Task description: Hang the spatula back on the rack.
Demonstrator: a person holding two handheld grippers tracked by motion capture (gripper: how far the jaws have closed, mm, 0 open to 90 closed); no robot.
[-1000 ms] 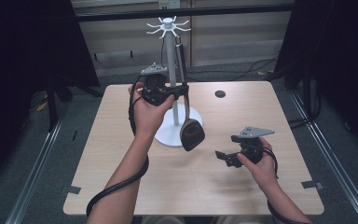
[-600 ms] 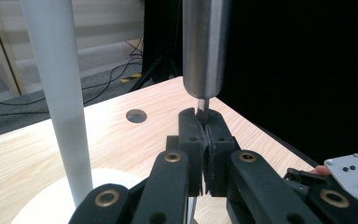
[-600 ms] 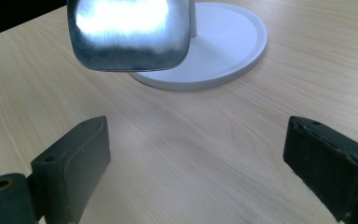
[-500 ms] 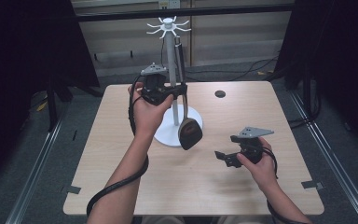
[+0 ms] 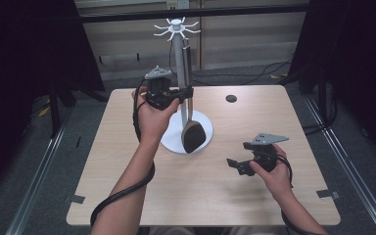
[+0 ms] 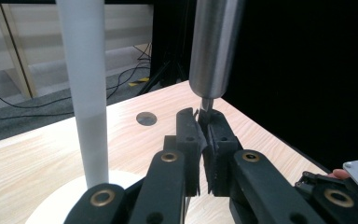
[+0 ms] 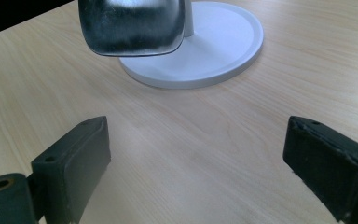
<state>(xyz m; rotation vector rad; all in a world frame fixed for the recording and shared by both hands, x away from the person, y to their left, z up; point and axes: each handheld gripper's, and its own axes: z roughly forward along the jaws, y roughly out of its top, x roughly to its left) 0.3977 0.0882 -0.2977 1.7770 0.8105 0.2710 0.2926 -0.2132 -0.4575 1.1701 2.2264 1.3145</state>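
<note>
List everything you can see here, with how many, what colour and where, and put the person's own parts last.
table: one, light wood, centre of the high view.
stand: one, white, pole with hooks on top and a round base, middle back of the table.
spatula: one, steel handle with a dark blade, hanging beside the pole over the base.
round hole cover: one, dark, back right of the table.
left tongs: one, black, shut on the thin neck of the spatula.
right tongs: one, black, open, low over the table front right.
forearms: two, coming in from the bottom of the high view.
</note>
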